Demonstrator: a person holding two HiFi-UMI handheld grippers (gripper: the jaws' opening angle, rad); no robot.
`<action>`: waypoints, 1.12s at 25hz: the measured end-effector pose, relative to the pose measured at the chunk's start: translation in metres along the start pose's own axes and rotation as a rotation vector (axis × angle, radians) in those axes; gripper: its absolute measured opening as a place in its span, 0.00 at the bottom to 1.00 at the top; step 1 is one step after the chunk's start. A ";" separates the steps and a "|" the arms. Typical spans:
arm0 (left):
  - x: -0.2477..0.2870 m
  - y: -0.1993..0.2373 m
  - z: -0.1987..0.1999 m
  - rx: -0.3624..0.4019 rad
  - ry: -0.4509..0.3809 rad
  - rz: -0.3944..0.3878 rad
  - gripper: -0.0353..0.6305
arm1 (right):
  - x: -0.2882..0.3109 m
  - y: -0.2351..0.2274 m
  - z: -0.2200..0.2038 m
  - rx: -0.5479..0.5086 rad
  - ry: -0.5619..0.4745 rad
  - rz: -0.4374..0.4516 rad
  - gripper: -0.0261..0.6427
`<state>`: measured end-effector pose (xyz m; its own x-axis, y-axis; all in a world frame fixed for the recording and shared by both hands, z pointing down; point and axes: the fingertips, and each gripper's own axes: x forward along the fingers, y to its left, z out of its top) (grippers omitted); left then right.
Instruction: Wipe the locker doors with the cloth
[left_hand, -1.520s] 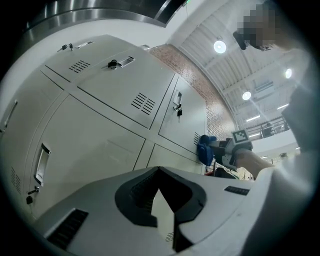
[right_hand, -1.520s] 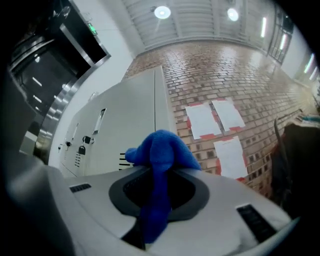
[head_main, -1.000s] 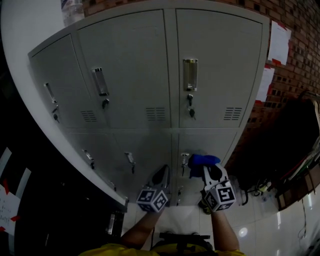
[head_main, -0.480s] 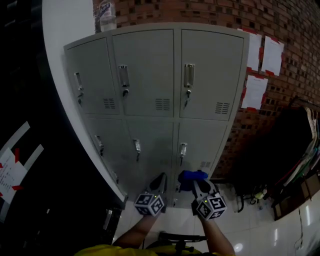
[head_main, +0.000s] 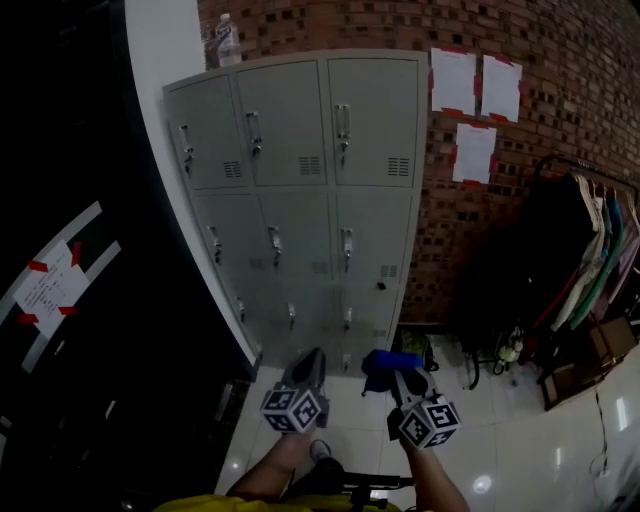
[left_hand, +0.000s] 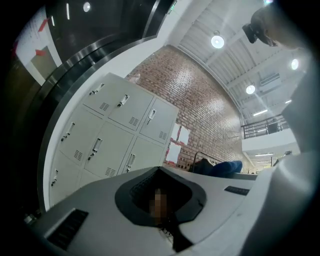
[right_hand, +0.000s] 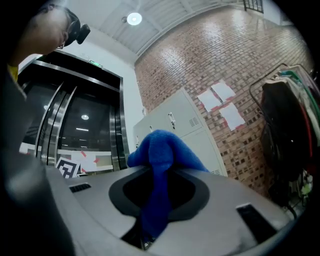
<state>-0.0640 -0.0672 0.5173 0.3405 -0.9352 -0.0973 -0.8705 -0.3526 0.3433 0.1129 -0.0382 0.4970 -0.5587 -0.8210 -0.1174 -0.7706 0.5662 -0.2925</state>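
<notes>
The grey lockers (head_main: 300, 180) stand against a brick wall, several doors in three columns, all shut. Both grippers hang low in the head view, well short of the doors. My right gripper (head_main: 400, 372) is shut on a blue cloth (head_main: 388, 360), which bunches over its tips. In the right gripper view the cloth (right_hand: 162, 155) drapes down between the jaws, with the lockers (right_hand: 175, 125) far behind. My left gripper (head_main: 311, 360) is shut and holds nothing. The left gripper view shows the lockers (left_hand: 115, 135) at a distance and the cloth (left_hand: 227, 167) off to the right.
A bottle (head_main: 228, 40) stands on top of the lockers. Papers (head_main: 476, 95) are taped to the brick wall (head_main: 560, 60). A clothes rack (head_main: 585, 260) with hanging garments stands at the right. A white pillar (head_main: 160, 60) and dark glass panels flank the left. The floor (head_main: 520, 440) is glossy tile.
Both grippers and the head have drawn back from the lockers. The doors now look smaller and farther. The cloth no longer lies near the lower door.
</notes>
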 end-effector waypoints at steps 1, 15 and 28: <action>-0.013 -0.007 0.003 -0.001 -0.002 0.000 0.04 | -0.015 0.009 0.003 -0.006 -0.005 0.002 0.14; -0.145 -0.037 0.048 0.020 0.000 -0.068 0.04 | -0.095 0.115 0.003 0.022 -0.053 -0.045 0.14; -0.205 -0.017 0.026 -0.009 0.045 -0.114 0.04 | -0.135 0.157 -0.048 0.082 0.016 -0.124 0.14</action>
<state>-0.1281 0.1294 0.5067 0.4530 -0.8865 -0.0945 -0.8221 -0.4564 0.3403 0.0525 0.1651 0.5129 -0.4658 -0.8828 -0.0602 -0.8071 0.4518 -0.3802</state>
